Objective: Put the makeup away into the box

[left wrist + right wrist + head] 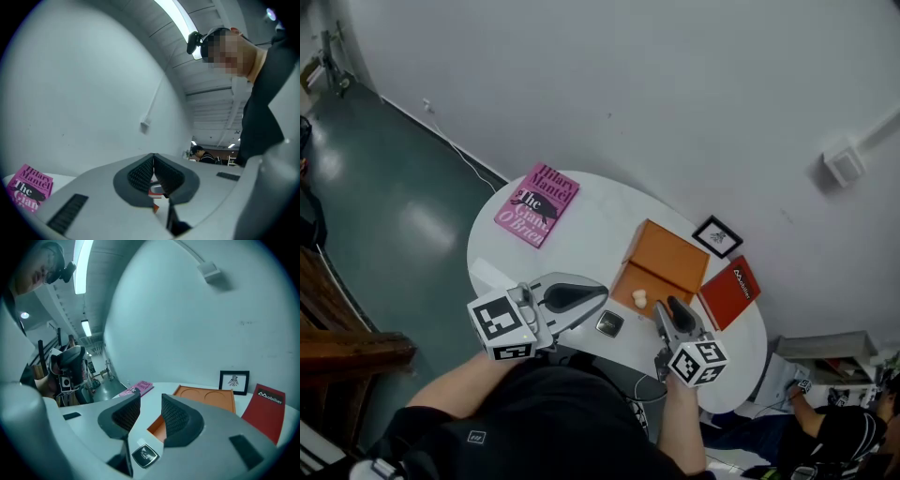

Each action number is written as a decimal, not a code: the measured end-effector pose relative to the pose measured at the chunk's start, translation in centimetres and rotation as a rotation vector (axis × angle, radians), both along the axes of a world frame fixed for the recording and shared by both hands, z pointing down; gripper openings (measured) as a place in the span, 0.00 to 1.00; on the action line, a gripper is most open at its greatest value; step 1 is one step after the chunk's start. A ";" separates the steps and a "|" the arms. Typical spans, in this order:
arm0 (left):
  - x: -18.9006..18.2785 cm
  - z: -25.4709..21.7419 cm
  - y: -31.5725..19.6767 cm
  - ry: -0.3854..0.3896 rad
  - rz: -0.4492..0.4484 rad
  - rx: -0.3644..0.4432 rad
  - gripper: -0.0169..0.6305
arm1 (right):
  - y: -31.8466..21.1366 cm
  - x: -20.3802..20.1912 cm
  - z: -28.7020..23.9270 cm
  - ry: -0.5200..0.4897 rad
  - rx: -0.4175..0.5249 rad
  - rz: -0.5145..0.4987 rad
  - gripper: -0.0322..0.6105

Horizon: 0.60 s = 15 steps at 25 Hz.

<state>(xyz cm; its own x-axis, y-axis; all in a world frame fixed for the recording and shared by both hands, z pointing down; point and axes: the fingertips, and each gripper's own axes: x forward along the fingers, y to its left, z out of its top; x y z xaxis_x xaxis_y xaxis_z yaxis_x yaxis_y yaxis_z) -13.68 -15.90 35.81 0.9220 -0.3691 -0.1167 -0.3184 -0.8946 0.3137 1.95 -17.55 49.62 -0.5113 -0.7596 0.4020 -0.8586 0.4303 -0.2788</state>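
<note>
At the left of the round white table (497,246) lies a pink book (536,204), flat and well apart from everything else. It shows again at the lower left corner of the left gripper view (29,189).

The left gripper (598,294) hangs over the table's near edge, its tip pointing toward the box. Its jaws are clenched, the ribbed pads pressed together with nothing between them (153,158). In its own view it faces the bare wall (84,84), with only a sliver of red and orange showing under the pads.

Just right of that tip sits the compact (609,324), a small black square with a bright rim. It lies flat on the table, outside the box and just in front of its near side.

The orange box (666,255) lies open in the middle of the table. A small cream piece (639,298) rests in its near part.

The right gripper (673,306) hovers over the near right corner of the box. Its jaws are released, the pads standing apart and gripping nothing (145,405). Through the gap its own view shows bare table and an edge of the box (206,397), and the compact (144,454) lies lower down, below the pads — not touched by them.

Behind the box, by the wall, stands a black frame (717,235) with a small drawing. Just in front of it, beside the box's right side, lies a red booklet (729,292).
</note>
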 end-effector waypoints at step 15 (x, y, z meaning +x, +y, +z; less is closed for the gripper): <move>7.1 3.8 2.0 -0.208 -0.143 -0.006 0.05 | 4.2 3.9 -4.5 -0.080 0.119 -0.102 0.25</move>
